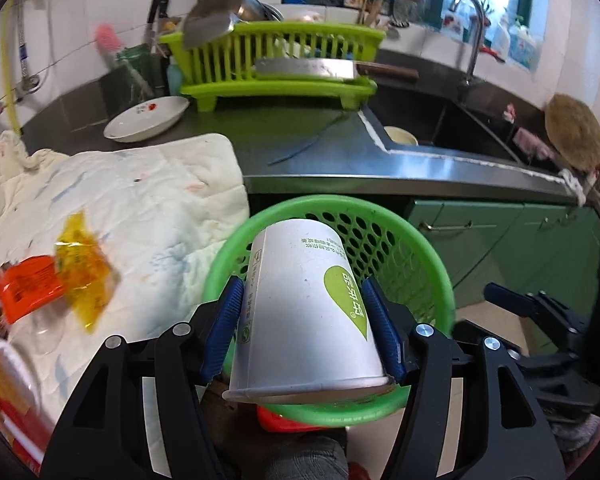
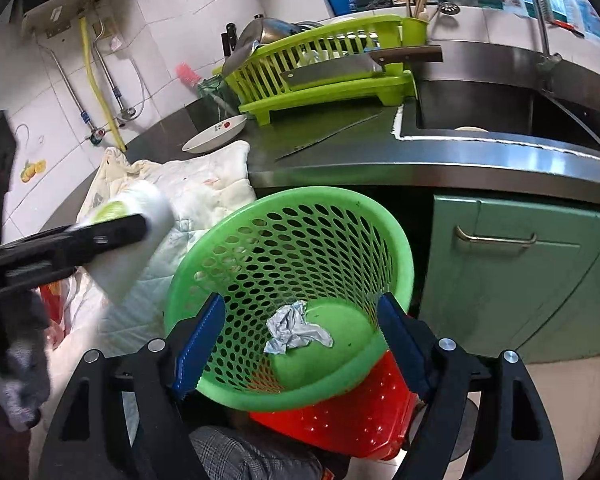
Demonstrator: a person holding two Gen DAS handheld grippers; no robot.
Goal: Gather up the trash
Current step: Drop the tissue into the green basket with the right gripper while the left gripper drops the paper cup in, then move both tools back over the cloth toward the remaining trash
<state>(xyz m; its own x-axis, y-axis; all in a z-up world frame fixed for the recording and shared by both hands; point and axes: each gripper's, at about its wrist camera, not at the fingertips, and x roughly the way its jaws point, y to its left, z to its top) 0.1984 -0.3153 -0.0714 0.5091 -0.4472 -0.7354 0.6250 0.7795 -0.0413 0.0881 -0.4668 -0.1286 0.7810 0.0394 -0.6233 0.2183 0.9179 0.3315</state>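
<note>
Left tongs [image 1: 304, 336] clamped on a white paper cup [image 1: 300, 312], held bottom forward over the rim of the green basket [image 1: 428, 264]. Right tongs [image 2: 300, 344] apart, nothing between the pads, poised over the same basket's mouth. Inside it, just ahead of the right tongs, a crumpled paper wad [image 2: 296, 326]. Left of the left tongs, yellow and orange wrappers [image 1: 60, 272] lying on a white cloth [image 1: 148, 200]. Farther ahead, dark tabletop [image 1: 300, 136] carrying a lime dish rack [image 1: 276, 64].
</note>
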